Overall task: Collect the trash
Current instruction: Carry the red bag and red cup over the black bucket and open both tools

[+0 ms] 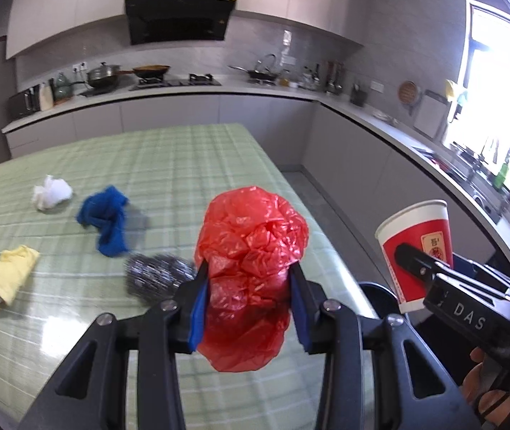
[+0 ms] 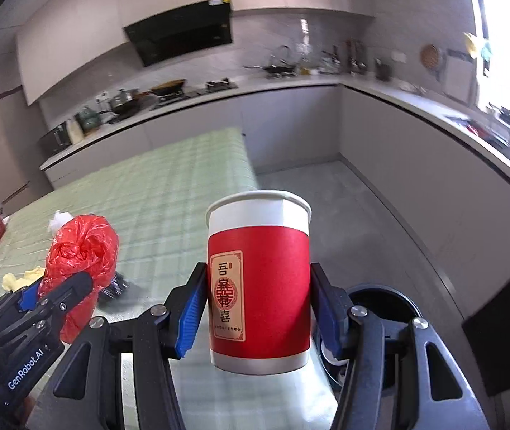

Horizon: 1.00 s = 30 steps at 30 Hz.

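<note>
My left gripper (image 1: 249, 279) is shut on a crumpled red plastic bag (image 1: 251, 251), held above the green checked table (image 1: 168, 165). The same bag (image 2: 82, 247) shows at the left of the right wrist view, clamped in the left gripper (image 2: 66, 286). My right gripper (image 2: 256, 297) is shut on an upright red and white paper cup (image 2: 258, 286), which hangs past the table's right edge; the cup (image 1: 418, 247) also appears at the right of the left wrist view. A dark round bin (image 2: 380, 308) stands on the floor just below and right of the cup.
On the table lie a steel scouring ball (image 1: 158, 272), a blue cloth (image 1: 106, 215), a white paper wad (image 1: 52, 191) and a yellow cloth (image 1: 4, 272). Kitchen counters with pots (image 1: 106, 75) run along the back and right walls. A black appliance (image 2: 505, 326) stands right of the bin.
</note>
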Motion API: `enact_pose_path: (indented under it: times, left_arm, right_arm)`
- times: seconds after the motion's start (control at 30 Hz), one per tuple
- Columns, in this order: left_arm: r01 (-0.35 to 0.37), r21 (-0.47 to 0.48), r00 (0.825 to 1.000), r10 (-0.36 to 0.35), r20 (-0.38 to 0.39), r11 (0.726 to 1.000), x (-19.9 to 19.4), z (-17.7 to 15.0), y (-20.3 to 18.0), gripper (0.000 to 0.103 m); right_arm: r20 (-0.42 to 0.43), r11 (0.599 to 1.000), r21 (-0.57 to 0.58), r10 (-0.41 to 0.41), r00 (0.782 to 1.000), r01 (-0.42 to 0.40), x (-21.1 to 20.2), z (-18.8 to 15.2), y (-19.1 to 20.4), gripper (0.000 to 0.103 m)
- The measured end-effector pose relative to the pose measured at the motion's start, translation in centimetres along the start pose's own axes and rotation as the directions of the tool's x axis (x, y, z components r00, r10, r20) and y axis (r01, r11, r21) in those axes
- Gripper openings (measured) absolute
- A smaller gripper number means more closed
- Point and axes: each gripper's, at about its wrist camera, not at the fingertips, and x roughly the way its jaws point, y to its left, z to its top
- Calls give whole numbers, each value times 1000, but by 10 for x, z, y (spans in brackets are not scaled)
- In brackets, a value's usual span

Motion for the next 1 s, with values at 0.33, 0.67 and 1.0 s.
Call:
enact_pose_path:
  times: [0.33,0.67,1.0]
  left_arm:
    - [16,40,1000,-16,-3,999,4,-7,-84,41]
    - [-29,-35,997,26,-76,999,43,-27,-186,41]
    - [-98,-36,987,92,-128,995,69,-49,-223,41]
  right_arm:
    - [10,999,45,-25,1000,25,-18,-8,-80,57]
    - [-66,999,13,38,997,-38,5,-9,-215,57]
    - [-206,993,18,115,972,-114,62,-46,-274,57]
